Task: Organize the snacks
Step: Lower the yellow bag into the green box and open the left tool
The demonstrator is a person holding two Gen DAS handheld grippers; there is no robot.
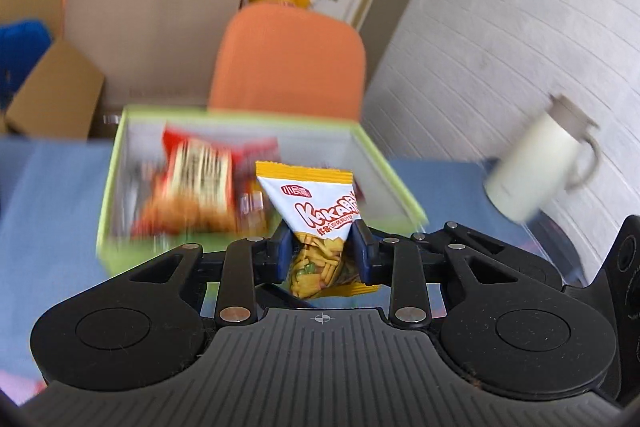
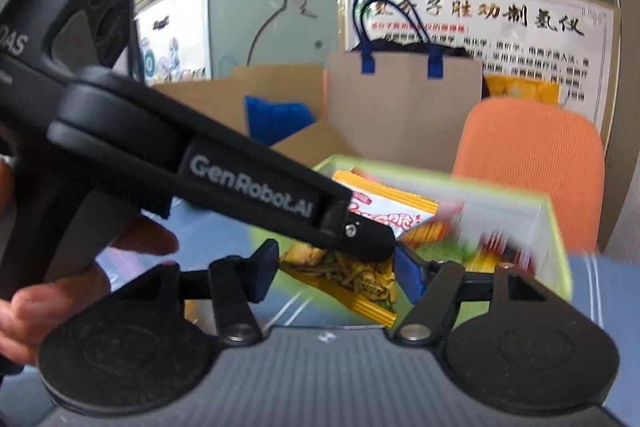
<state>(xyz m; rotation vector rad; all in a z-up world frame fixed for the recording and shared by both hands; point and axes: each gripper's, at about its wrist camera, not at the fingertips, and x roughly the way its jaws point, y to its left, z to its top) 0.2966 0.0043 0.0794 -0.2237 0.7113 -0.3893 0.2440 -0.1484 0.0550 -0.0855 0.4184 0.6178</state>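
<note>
Right gripper point(image 2: 334, 277) fingers spread wide, nothing clamped. Left gripper point(image 2: 372, 243) crosses in front, pinching yellow-and-white snack packet point(image 2: 360, 279) between right's fingers. Green-rimmed cardboard box point(image 2: 554, 227) just ahead, orange chair point(image 2: 532, 163) beyond.

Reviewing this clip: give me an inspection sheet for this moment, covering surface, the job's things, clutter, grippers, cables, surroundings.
Surface: blue table, blurred by motion.
Job's things: yellow-and-white snack packet pinched at its middle; green-rimmed box beyond it, holding a red snack bag and other wrappers too blurred to name.
Clutter: white lidded mug on the table, right of the box.
Grippers: left gripper shut on the packet; right gripper open, its fingers either side of the packet's lower end, contact unclear.
Cables: nothing seen.
Surroundings: orange chair, brown paper bag with blue handles, cardboard boxes, wall posters.
</note>
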